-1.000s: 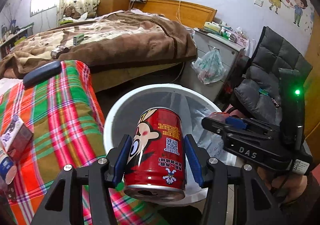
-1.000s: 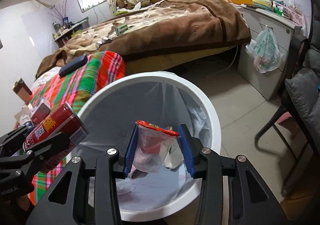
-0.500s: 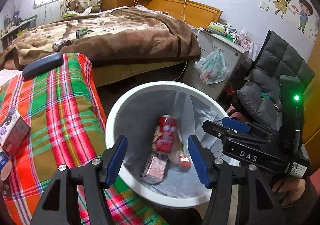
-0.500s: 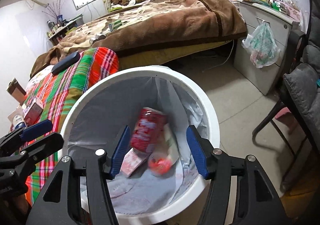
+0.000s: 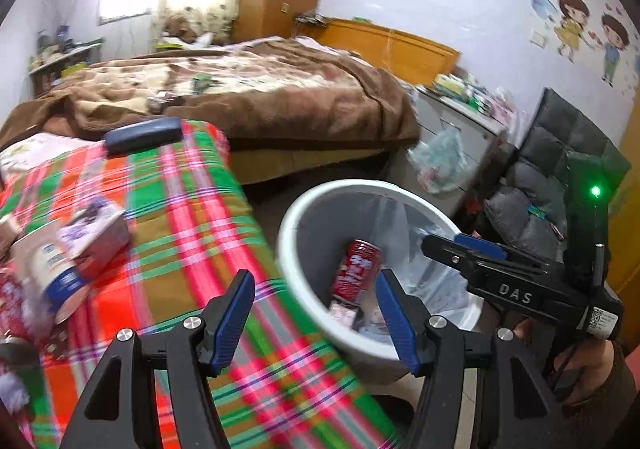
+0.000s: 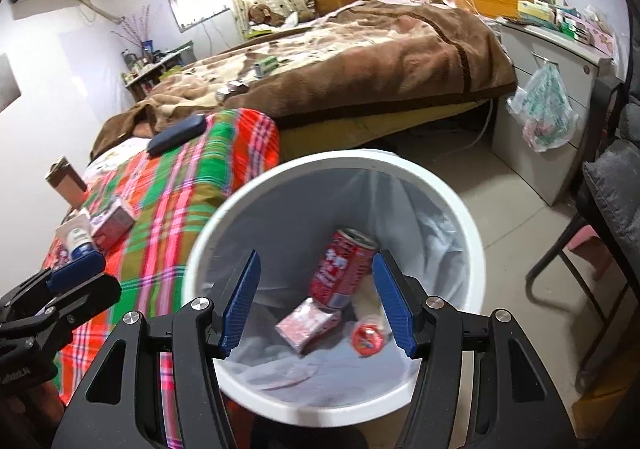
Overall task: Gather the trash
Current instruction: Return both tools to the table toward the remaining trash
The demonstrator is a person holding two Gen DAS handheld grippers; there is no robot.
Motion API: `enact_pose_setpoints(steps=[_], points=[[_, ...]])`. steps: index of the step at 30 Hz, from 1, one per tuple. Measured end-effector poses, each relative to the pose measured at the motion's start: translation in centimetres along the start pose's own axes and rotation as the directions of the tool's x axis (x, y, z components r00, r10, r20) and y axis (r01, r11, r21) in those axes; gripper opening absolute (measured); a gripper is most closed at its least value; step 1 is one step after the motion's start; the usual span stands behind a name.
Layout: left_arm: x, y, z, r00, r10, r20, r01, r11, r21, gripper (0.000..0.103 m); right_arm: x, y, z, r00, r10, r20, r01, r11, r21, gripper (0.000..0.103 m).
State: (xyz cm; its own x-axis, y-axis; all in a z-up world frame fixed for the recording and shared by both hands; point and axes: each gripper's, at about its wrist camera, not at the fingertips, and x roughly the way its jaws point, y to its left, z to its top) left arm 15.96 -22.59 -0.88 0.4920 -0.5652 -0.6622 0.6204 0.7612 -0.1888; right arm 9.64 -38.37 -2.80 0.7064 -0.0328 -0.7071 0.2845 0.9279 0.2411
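A white trash bin (image 6: pixel 460 205) with a clear liner stands on the floor beside the plaid-covered table (image 6: pixel 180 185). Inside it lie a red can (image 6: pixel 342 269), a pink carton (image 6: pixel 308 325) and a small cup with a red lid (image 6: pixel 368 337). The bin (image 5: pixel 320 201) and the can (image 5: pixel 356 269) also show in the left wrist view. My right gripper (image 6: pixel 316 301) is open and empty above the bin. My left gripper (image 5: pixel 316 317) is open and empty over the table's edge, left of the bin. A purple-white carton (image 5: pixel 96 233) and a blue-white tub (image 5: pixel 52 273) lie on the table.
A dark case (image 5: pixel 142 133) lies at the table's far end. A bed with a brown blanket (image 6: pixel 360 61) stands behind. A grey cabinet with a hanging plastic bag (image 6: pixel 548 113) and a grey padded chair (image 5: pixel 560 185) stand to the right.
Both grippers opened and dropped the red can and the cup into the bin. My left gripper then swung left over the plaid table.
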Motion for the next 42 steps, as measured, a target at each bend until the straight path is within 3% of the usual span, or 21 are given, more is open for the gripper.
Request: enact_pose_setpoints(steps=[12,27,32,42], points=[[-7.1,7.0,-3.8,0.986,0.148,0.071,-0.14,0.985,-0.104,0.062,0.0,6.1,-1.3,0.993,0.116,-0.013,-0.117,0.989,-0.092,0.06],[-13.9,16.6,-7.5,0.941,0.329,0.085,-0.301,0.923,-0.241,0.063,1.5,15.0,-2.4,0.974,0.214,-0.07,-0.224,0.948,-0.227,0.06],[-15.2,19.2,-8.6,0.921,0.385,0.062,-0.361,0.9,-0.243,0.064,2.1,17.9,-2.7,0.965,0.248,-0.083,-0.261,0.925,-0.275,0.06],[-15.7,22.1,-9.7,0.911,0.412,0.017,-0.4,0.894,-0.204,0.064,4.0,22.8,-2.6,0.96,0.259,-0.107,-0.28,0.88,-0.383,0.06]])
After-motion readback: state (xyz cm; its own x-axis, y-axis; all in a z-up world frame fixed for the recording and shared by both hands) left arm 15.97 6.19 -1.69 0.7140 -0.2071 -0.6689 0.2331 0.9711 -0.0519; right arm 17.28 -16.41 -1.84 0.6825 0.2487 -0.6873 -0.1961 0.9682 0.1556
